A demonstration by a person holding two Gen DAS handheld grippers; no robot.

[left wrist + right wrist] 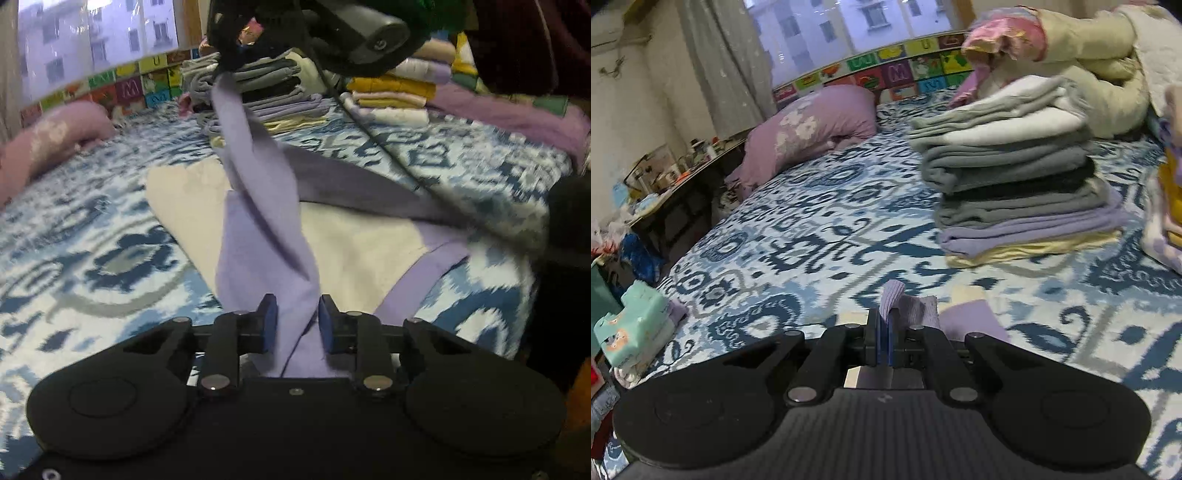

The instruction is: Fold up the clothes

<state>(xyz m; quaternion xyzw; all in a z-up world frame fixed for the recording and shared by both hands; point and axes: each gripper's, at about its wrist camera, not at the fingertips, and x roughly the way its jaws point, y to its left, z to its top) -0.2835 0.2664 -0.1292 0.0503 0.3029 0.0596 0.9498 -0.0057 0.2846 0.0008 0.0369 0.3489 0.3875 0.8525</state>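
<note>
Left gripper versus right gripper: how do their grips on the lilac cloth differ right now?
The left gripper has its blue pads set apart, with a thick bunch of the lilac cloth running between them; the right gripper has its pads nearly together, pinching only a thin ribbed edge. In the left wrist view the right gripper sits higher, the cloth stretched up to it. Both hold the same lilac garment above the blue patterned bedspread.

A lavender garment (266, 221) hangs twisted and stretched above the bed; its lower part lies on a cream garment (354, 251). A ribbed edge (894, 299) sticks up, pinched.
</note>
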